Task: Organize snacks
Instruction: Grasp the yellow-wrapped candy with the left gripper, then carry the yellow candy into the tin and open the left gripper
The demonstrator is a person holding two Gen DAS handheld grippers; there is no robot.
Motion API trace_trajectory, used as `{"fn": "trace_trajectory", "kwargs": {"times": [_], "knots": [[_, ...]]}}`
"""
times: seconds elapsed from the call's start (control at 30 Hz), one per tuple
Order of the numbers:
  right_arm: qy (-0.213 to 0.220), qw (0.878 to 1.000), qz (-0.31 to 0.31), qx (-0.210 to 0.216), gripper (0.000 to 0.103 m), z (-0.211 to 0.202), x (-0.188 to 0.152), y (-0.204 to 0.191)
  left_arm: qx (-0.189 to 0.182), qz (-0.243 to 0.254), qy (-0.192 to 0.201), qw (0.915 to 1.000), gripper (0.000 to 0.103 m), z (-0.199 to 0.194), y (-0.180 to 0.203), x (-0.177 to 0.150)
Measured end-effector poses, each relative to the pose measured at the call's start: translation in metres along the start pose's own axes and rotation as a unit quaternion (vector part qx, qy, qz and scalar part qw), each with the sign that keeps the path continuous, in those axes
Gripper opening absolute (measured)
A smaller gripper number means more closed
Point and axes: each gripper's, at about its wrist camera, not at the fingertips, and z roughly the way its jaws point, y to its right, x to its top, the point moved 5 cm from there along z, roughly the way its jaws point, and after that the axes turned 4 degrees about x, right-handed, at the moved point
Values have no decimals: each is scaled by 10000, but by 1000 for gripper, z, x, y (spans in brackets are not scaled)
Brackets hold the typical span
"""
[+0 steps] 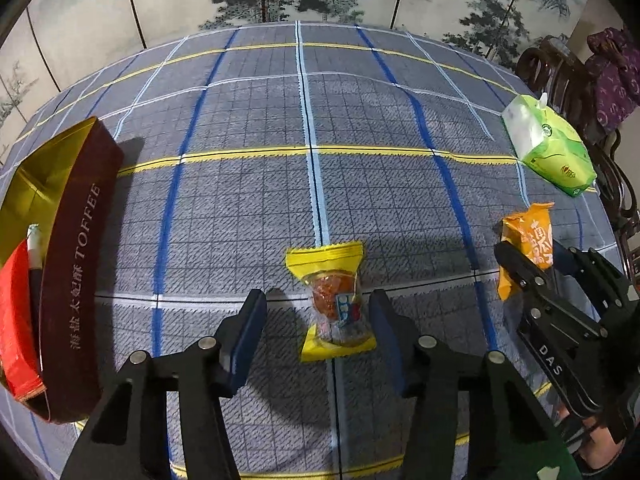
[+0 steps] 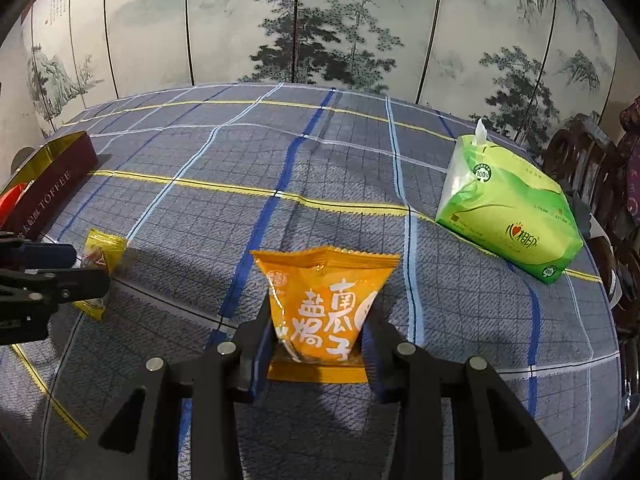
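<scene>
Snacks scattered on a plaid tablecloth (image 1: 248,208). Yellow-wrapped candy (image 1: 335,304) flat on the cloth between the left gripper's (image 1: 318,316) blue pads; right pad touching the wrapper's edge, left pad clear of it, jaws not clamped. Orange pumpkin-seed packet (image 2: 325,304) upright, pinched at its lower half in the right gripper (image 2: 318,336). Maroon toffee box (image 1: 76,280) at the far left, open, gold-lined, with a red packet (image 1: 16,320) inside. Green tissue pack (image 2: 508,208) near the right table edge, well apart from both snacks. Dark wooden chair (image 2: 580,168) beyond that edge. Painted folding screen (image 2: 320,20) behind. Open cloth between candy and box.
</scene>
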Motion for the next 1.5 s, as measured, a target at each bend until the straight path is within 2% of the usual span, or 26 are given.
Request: {"fn": "trace_trajectory", "kwargs": {"times": [0.1,0.17,0.23,0.53,0.97,1.2,1.5], "knots": [[-13,10000,5,8,38,1,0,0,-35,7,-17,10000,41,4,2,3],[-17,10000,5,11,39,1,0,0,-3,5,-7,10000,29,5,1,4],[-24,10000,7,16,39,1,0,0,-71,15,-13,10000,23,4,0,3],[-25,10000,7,17,39,1,0,0,-118,116,22,9999,21,-7,-8,-6],[-26,10000,1,9,40,2,0,-1,31,298,314,9991,21,-52,-19,-9],[-28,10000,-1,5,40,2,0,-1,169,133,460,9987,21,-79,-45,-8],[-27,10000,-8,-5,40,2,0,-1,569,-334,662,9956,21,-103,-111,0]]}}
